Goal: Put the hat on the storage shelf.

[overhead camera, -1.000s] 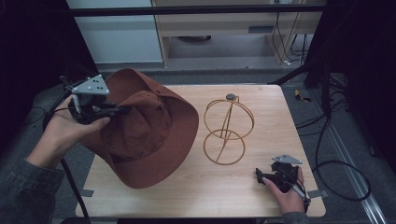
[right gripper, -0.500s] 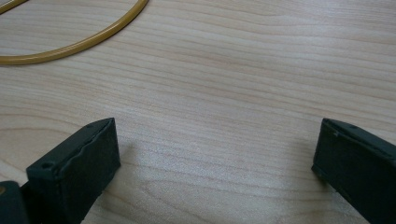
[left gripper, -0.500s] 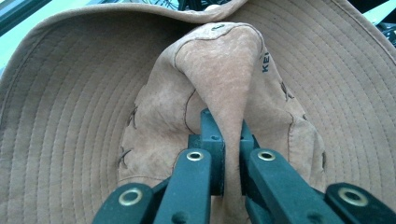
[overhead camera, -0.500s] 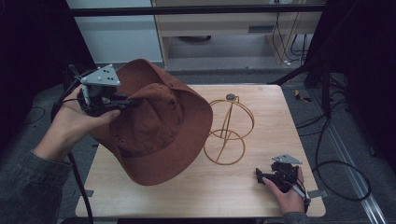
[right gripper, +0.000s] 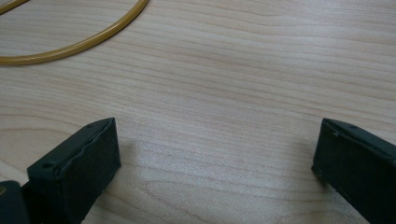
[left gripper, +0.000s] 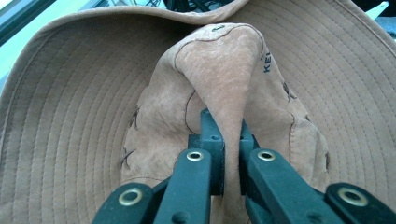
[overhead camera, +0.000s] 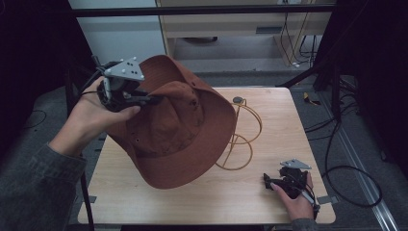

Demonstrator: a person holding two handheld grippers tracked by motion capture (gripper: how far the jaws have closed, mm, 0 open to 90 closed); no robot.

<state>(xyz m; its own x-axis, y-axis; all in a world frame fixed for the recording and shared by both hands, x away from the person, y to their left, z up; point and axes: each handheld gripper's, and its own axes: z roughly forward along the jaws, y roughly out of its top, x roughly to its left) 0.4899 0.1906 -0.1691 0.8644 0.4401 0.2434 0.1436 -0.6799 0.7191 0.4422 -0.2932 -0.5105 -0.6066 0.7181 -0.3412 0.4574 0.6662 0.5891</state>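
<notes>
Now, a brown hat [overhead camera: 178,130] hangs above the left of the wooden surface [overhead camera: 269,202], tilted against the wire stand [overhead camera: 243,139].
It looks headed for that stand but is not seated yet. The left hand-held gripper [left gripper: 224,140] is clamped on a crown fold; the right hand-held gripper [right gripper: 212,158] rests near-right, jaws apart. Cables [overhead camera: 346,168] trail on the dark floor.

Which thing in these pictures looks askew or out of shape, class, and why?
The brown hat hangs tilted above the table, its brim overlapping the gold wire hat stand. The left gripper pinches a fold of the crown between its fingers, puckering it out of shape. The right gripper rests open near the table's corner. Nothing looks damaged.
</notes>
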